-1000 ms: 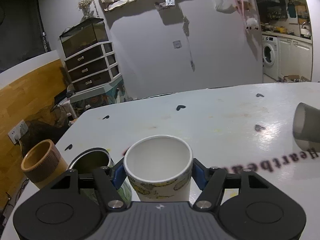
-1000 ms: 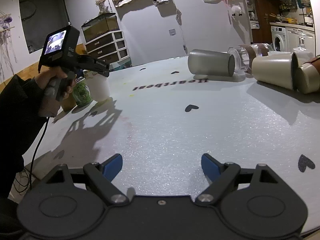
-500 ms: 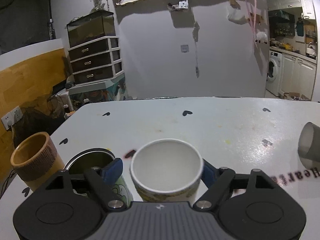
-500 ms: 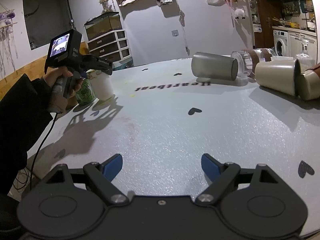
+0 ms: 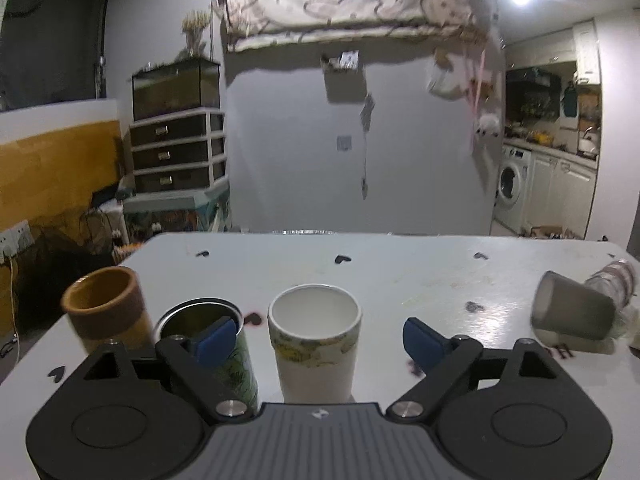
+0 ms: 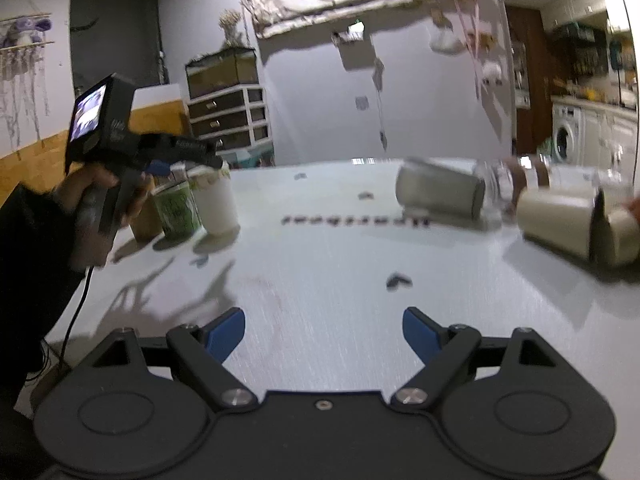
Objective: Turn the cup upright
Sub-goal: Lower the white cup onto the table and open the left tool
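Left wrist: left tongs (image 5: 315, 338) spread around upright glossy paper cup (image 5: 314, 340); right tongs (image 6: 323, 330) spread, empty.

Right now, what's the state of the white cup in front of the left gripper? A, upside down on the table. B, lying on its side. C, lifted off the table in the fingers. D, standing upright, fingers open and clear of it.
D: the white cup stands mouth-up on the table, and the left gripper has its blue fingers spread with gaps on both sides.
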